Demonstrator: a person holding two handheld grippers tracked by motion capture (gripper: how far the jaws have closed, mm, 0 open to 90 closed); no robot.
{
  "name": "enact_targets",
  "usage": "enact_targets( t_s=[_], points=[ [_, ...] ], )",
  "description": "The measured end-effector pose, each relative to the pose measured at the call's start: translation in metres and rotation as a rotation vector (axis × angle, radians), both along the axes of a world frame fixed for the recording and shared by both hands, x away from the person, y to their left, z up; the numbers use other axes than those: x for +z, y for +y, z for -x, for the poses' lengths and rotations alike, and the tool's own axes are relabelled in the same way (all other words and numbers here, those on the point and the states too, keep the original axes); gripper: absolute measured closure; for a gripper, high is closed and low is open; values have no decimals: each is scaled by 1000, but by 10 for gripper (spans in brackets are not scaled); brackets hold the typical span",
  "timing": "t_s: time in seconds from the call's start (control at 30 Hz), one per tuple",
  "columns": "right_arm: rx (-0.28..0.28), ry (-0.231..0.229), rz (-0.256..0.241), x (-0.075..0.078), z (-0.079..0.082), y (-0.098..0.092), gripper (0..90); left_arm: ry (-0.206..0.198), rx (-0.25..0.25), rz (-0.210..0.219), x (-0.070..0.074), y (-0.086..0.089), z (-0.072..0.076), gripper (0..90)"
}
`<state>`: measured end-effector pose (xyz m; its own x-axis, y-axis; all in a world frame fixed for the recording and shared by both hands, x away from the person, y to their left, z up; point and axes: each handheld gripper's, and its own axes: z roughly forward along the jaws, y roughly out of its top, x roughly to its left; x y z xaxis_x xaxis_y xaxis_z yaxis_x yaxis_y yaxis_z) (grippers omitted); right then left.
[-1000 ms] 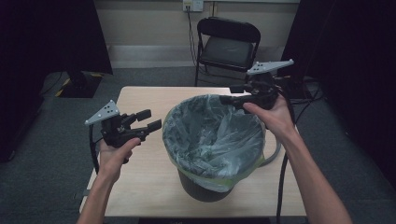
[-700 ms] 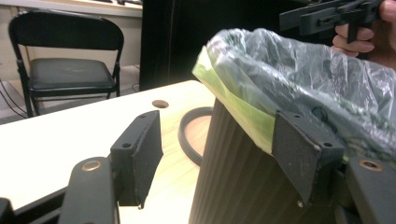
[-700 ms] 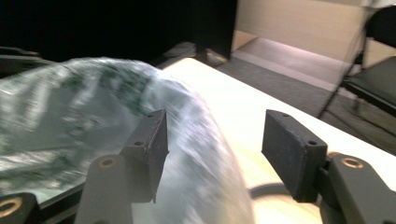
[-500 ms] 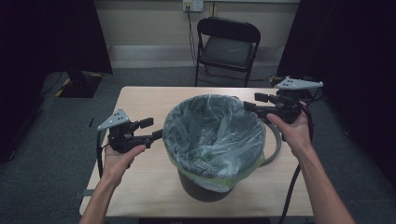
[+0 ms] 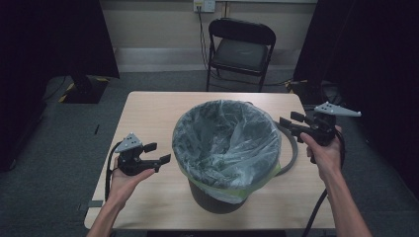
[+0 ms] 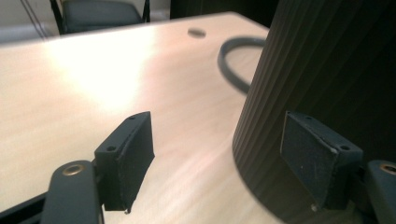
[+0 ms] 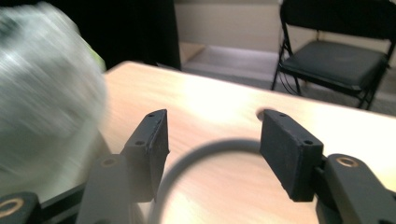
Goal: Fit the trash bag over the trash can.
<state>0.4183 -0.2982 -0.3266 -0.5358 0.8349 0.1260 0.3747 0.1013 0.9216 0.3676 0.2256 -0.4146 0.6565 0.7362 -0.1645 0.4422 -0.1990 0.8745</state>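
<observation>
Securing the bag on the bin appears to be the step in hand, with the loose grey ring as the likely next pick.

High view: the left gripper [image 5: 157, 154] sits released beside the bin [image 5: 212, 200], its jaws pointing at the bin wall without touching it. The right gripper [image 5: 292, 122] hovers released on the opposite side, jaws aimed toward the ring [image 5: 292, 150], which lies on the table [image 5: 148, 113] partly tucked behind the bin. The bag [image 5: 225, 140] is draped over the rim. To proceed well, bring the right jaws down over the near arc of the ring and close squarely on it; keep the left jaws clear of the plastic film. The far portion of the ring is hidden by the bin.

Left gripper view: the jaws stand apart with nothing between them. The ribbed bin wall [image 6: 317, 70] lies just ahead of the right-hand jaw; a curve of the ring [image 6: 231, 65] lies well beyond the jaws. The bin rim is cut off at the top.

Right gripper view: the jaws stand apart, and the ring [image 7: 205, 151] arcs between and below them, ungrasped. The bag [image 7: 46, 79] is blurred beyond the left-hand jaw, so its edge is hard to make out.
</observation>
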Motion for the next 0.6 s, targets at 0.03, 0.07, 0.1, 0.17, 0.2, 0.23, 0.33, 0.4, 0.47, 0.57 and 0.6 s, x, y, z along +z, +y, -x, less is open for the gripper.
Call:
enact_targets(
  t_s=[0.03,0.07,0.1,0.17,0.2,0.23,0.33,0.4,0.47,0.57,0.6],
  points=[
    [-8,25,16,-8,0,-3,378,8,3,-14,-4,1,0,248],
    [-7,48,22,-13,-1,-4,360,20,18,-8,-10,3,0,246],
    [-12,72,26,-22,-2,-7,356,29,24,-8,-13,3,1,239],
    [-24,103,30,-34,-3,-10,323,48,33,-43,-22,4,1,228],
    [-29,120,39,-42,-4,-12,318,51,46,-53,-26,4,1,228],
    [-39,139,57,-49,-5,-13,312,66,57,-44,-30,4,1,227],
    [-77,181,91,-69,-7,-17,279,80,80,-107,-42,3,1,233],
    [-92,205,95,-82,-9,-21,278,107,80,-119,-49,2,0,237],
    [-115,227,110,-93,-10,-25,282,115,86,-150,-55,2,0,239],
    [-152,251,138,-107,-11,-32,301,147,66,-172,-61,-1,-1,244],
    [-164,267,158,-111,-13,-34,303,149,64,-175,-61,-2,-1,244]
  ],
)
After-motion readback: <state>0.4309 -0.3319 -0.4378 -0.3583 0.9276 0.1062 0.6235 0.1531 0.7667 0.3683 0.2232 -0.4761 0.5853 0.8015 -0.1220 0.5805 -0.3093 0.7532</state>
